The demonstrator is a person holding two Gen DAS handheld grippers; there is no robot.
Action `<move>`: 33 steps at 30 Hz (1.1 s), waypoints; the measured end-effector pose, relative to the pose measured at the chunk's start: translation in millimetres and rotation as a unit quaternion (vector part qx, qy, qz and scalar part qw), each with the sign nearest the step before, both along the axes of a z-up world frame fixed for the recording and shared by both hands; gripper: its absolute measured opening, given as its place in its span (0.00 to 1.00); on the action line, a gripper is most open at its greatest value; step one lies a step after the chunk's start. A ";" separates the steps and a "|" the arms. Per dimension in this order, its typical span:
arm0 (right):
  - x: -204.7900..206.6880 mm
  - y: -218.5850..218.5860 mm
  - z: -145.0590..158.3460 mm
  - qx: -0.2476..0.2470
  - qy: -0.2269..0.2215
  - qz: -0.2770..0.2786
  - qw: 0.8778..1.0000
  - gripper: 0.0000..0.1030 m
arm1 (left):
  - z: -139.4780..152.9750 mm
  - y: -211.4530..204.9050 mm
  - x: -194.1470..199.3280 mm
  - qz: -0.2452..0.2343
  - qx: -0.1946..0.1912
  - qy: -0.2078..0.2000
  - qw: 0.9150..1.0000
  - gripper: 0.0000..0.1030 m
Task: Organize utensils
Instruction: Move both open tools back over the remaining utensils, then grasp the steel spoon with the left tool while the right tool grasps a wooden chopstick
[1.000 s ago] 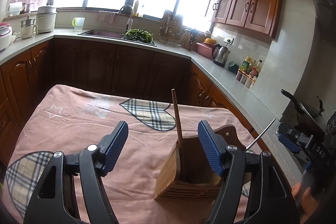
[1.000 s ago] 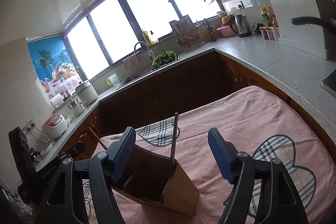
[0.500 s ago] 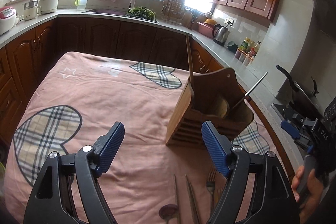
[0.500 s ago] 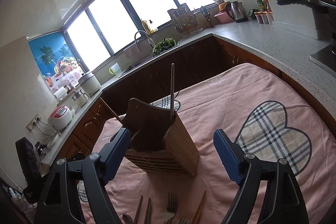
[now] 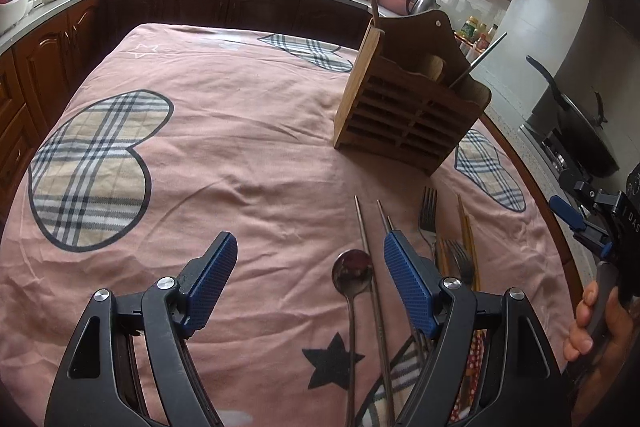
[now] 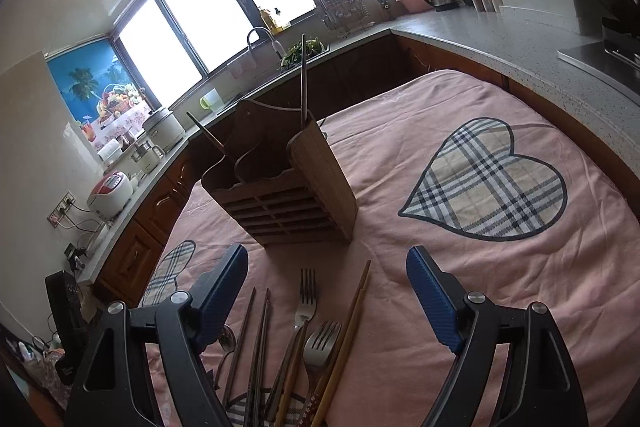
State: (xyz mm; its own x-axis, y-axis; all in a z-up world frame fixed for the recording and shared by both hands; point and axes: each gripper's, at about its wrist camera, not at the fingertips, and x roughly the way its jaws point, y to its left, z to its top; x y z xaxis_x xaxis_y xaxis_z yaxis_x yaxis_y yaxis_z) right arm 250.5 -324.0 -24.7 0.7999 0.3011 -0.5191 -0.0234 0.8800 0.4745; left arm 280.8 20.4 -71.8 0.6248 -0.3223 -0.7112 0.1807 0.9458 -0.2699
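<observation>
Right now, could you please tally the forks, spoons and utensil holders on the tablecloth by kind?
Forks: 2
Spoons: 1
Wooden holders: 1
Total: 4
The chopsticks lying beside them overlap too much to count reliably, so they are left out.
</observation>
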 end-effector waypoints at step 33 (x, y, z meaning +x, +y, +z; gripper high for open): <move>74.7 25.9 -78.5 -0.049 0.136 0.039 0.989 0.32 | -43.9 -49.8 9.8 -0.075 0.083 0.054 0.992 0.75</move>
